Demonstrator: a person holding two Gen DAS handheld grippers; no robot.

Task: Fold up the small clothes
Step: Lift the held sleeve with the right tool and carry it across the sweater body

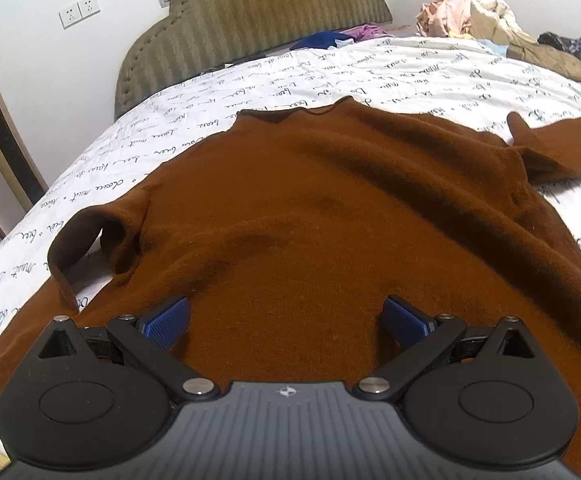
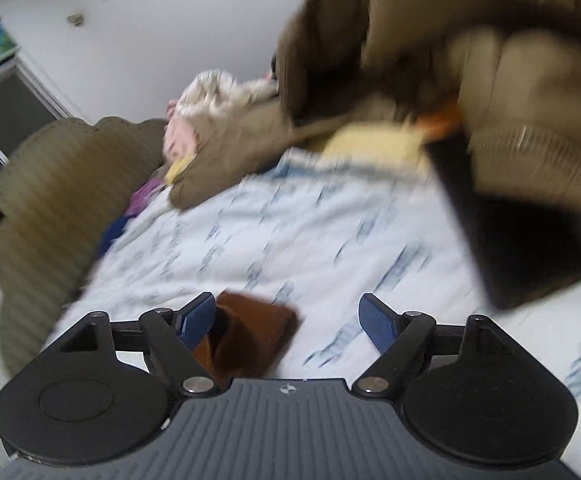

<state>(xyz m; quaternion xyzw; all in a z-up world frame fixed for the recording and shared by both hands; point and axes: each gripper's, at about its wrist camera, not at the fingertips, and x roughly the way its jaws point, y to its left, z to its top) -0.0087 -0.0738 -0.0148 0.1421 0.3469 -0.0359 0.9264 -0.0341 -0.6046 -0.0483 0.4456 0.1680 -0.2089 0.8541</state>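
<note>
A brown knit sweater [image 1: 310, 208] lies spread flat on the bed, collar toward the headboard, one sleeve [image 1: 86, 236] curled at the left, the other [image 1: 558, 148] stretched to the right. My left gripper [image 1: 286, 320] is open and empty just above the sweater's lower body. In the blurred right wrist view, my right gripper [image 2: 286, 320] is open and empty above the sheet, with a brown sleeve end [image 2: 254, 336] just inside its left finger [image 2: 198, 320].
The white bedsheet [image 1: 370, 72] with script print covers the bed. A padded olive headboard [image 1: 250, 20] stands at the far end. A heap of clothes [image 1: 474, 12] lies at the far right; in the right wrist view it [image 2: 430, 60] looms close.
</note>
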